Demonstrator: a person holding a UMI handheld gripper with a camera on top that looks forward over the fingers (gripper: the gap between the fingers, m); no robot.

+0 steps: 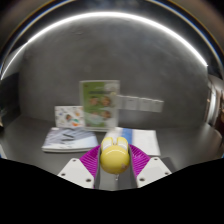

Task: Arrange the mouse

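**Mouse already in the jaws, sort of**

So the yellow mouse (115, 156) sits right between the two fingers of the gripper (114, 160), with the purple pads (92, 158) hugging it from both sides. Looks to me like both pads are pressing on it, so I'd call it held, narrow grip, about the width of the mouse body.

Handling-wise, my guess is it's light, hard plastic, rounded and a bit slick, so it could squirt out forward if squeezed near the curved top. Taking it across the flatter flanks, low down, seems the safest bet.

Just beyond the fingers lies a white mat or sheet (146, 140) on the grey table (30, 110), a stack of booklets (70, 138) beside it, and a green-and-white box (99, 104) standing further back.
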